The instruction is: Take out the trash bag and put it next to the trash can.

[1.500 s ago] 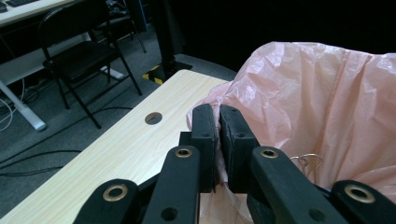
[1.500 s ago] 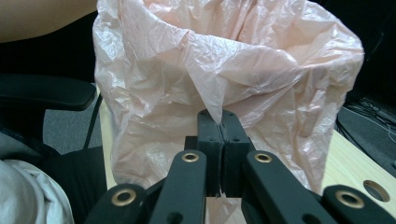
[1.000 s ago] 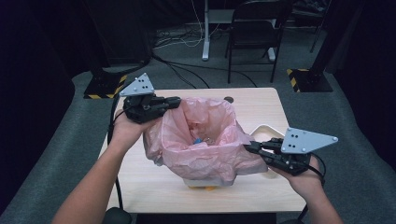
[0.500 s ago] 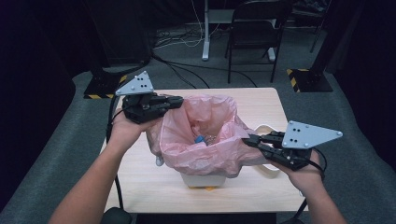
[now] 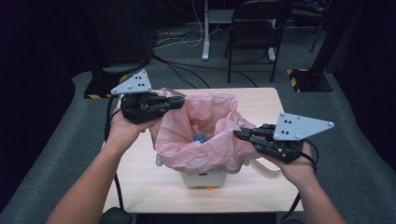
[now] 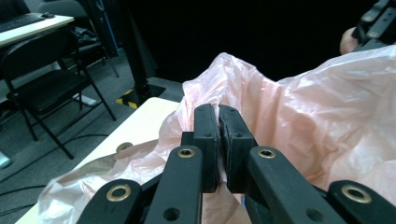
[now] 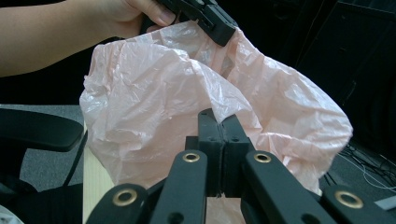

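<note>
Over the white bin point(image 5: 204, 178) at mid-counter point(image 5: 266, 105) hangs the pink bag point(image 5: 196, 140), thin, soft and slippery; its rim seems the sensible hold. Left claw point(image 5: 180, 99) and right claw point(image 5: 239, 134) each pinch opposite rim edges, jaws closed.

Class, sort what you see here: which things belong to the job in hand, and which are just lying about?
In the job: pink bag, white bin, left gripper, right gripper, both shut on the bag's rim.
Lying about: black chair, floor cables.
</note>
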Motion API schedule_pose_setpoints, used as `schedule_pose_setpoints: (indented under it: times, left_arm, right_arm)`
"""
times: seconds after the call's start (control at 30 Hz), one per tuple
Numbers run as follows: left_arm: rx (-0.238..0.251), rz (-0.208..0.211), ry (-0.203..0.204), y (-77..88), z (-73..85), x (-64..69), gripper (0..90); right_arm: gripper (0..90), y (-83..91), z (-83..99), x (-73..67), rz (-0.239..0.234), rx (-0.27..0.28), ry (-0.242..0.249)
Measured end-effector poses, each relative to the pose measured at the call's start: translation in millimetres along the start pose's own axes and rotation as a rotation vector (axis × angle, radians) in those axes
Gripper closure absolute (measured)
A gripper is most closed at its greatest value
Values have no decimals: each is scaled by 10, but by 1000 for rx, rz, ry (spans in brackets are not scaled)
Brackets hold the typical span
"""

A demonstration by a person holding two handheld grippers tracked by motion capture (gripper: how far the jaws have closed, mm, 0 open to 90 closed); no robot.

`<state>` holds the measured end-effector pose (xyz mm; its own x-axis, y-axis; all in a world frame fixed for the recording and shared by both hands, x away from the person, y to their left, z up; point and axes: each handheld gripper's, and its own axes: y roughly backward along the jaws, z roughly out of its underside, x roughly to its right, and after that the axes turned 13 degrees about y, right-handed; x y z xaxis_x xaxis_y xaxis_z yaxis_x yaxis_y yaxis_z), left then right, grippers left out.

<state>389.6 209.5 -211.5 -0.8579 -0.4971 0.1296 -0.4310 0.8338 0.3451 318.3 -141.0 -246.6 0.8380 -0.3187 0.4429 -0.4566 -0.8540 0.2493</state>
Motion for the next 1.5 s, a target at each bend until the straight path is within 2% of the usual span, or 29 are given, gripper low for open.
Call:
schedule_pose_setpoints:
  times: [0.6, 0.8, 1.07, 1.33, 1.5]
  left_arm:
    - [0, 77, -6, -10, 20, 143, 866]
    - [6, 109, 7, -32, 42, 175, 866]
    - [14, 135, 13, -39, 108, 155, 866]
    - [22, 152, 37, -15, 150, 129, 865]
    - [27, 180, 36, -22, 182, 118, 862]
  right_arm:
    - [893, -277, -55, 62, -32, -6, 3]
    - [893, -377, -109, 109, -51, -8, 7]
    - [894, -541, -135, 181, -73, -29, 4]
    - [894, -654, -126, 230, -90, -35, -5]
    - [895, -716, -141, 242, -99, -37, -2]
